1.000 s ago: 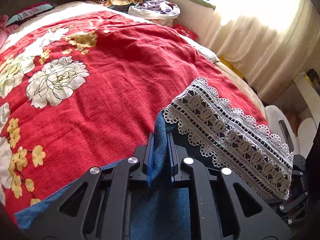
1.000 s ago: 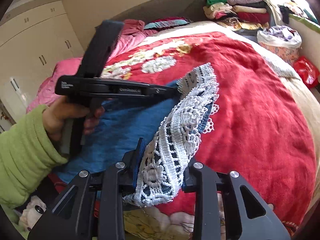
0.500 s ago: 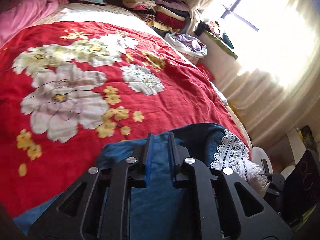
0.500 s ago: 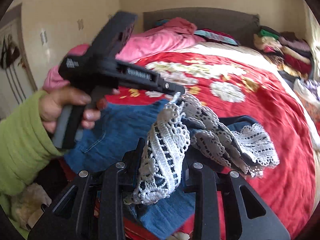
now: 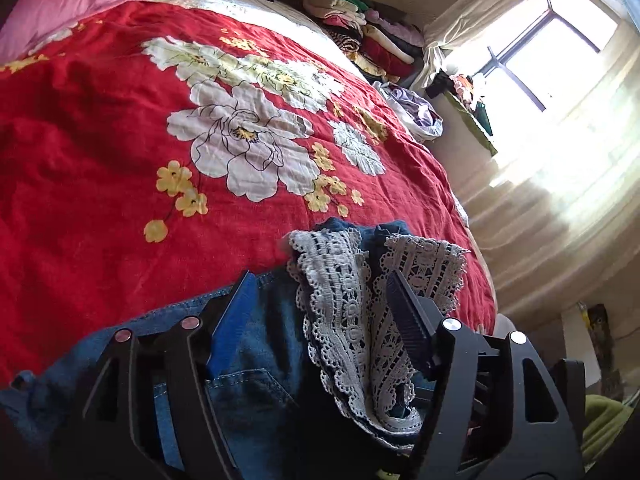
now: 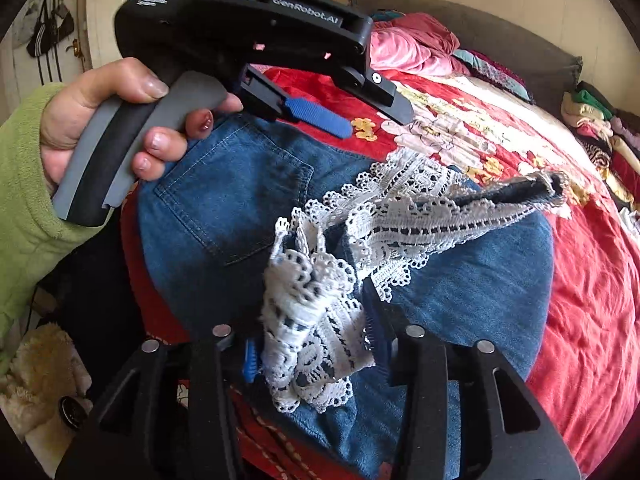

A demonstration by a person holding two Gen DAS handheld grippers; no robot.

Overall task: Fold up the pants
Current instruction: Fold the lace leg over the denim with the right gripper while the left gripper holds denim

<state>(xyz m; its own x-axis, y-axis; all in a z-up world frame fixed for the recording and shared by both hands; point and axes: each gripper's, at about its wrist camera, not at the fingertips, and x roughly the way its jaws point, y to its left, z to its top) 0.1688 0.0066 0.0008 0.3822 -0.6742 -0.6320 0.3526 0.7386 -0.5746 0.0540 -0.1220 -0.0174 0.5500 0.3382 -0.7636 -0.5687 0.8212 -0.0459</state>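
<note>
Jeans (image 6: 240,208) lie folded on the bedspread (image 5: 100,152), lace hems (image 6: 316,320) bunched; right gripper (image 6: 308,348) pinches lace. Right view alone shows the left gripper (image 6: 360,116) spread.

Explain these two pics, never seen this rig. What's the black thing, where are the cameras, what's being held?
No robot: a person holds a two-finger gripper in each hand, each with a fisheye camera looking along its jaws. One picture is from the left gripper, the other from the right gripper, which also shows the left hand on its handle. Blue jeans with white lace hems lie on a red floral bedspread. The left jaws stand wide open, holding nothing. Lace is bunched between the right jaws; whether they clamp it is unclear.
</note>
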